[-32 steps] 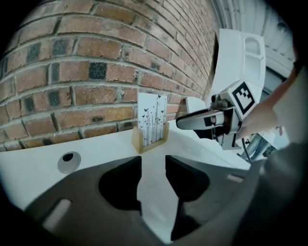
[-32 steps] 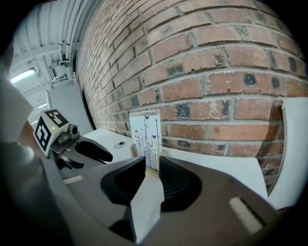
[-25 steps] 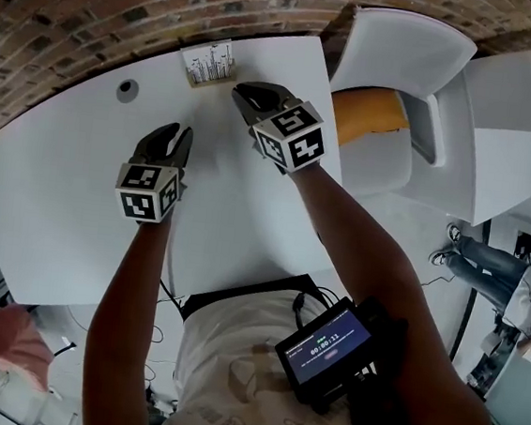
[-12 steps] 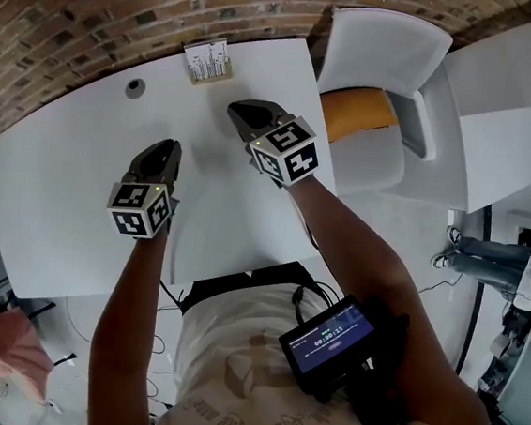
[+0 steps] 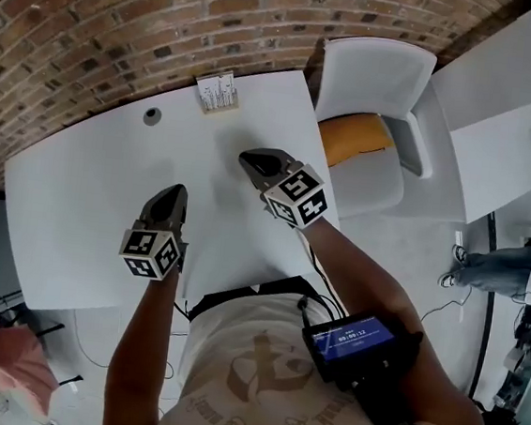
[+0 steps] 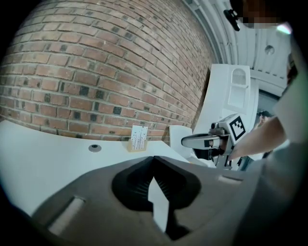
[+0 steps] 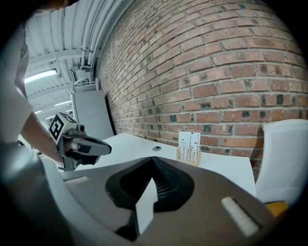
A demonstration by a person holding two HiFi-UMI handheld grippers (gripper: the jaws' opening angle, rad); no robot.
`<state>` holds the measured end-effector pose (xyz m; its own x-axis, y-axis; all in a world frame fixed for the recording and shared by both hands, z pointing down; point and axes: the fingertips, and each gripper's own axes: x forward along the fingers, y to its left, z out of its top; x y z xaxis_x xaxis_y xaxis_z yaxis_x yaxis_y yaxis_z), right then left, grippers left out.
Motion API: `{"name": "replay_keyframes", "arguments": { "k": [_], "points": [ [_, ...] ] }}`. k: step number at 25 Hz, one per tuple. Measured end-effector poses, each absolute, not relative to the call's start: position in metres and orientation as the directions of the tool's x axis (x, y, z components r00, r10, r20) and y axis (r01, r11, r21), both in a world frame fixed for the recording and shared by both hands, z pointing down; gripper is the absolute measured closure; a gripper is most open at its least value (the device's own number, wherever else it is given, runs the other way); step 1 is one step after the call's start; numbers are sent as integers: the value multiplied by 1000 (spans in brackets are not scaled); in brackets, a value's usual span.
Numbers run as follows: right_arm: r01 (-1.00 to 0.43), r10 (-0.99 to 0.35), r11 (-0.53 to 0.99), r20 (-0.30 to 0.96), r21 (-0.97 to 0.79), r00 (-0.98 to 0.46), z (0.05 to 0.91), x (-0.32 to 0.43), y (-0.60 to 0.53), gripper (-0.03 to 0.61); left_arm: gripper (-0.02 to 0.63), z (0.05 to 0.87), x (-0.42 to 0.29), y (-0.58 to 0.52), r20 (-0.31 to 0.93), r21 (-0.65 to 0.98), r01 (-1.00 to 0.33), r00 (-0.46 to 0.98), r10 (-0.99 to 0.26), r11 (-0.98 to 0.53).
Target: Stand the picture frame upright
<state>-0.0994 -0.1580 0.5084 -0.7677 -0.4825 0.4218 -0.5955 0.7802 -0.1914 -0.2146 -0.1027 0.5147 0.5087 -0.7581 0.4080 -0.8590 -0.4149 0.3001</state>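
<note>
Head view: both grippers have backed off toward you. Left gripper (image 5: 175, 194) jaws just closed, right gripper (image 5: 253, 159) jaws together too, nothing in either. Picture frame (image 5: 218, 92) stands upright at table (image 5: 78, 197) far edge, by brick wall (image 5: 124, 32); task prob. done.

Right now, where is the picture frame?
In the head view the picture frame stands at the far edge of the table by the brick wall, just right of the round hole and left of the white chair.
</note>
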Motion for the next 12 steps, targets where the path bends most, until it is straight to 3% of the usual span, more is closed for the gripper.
{"name": "replay_keyframes", "arguments": {
  "k": [12],
  "points": [
    [-586, -497, 780, 349, -221, -794, 476, -82, -115, 571, 612, 495, -215, -52, 398, 289, -850, 525, -753, -440]
  ]
}}
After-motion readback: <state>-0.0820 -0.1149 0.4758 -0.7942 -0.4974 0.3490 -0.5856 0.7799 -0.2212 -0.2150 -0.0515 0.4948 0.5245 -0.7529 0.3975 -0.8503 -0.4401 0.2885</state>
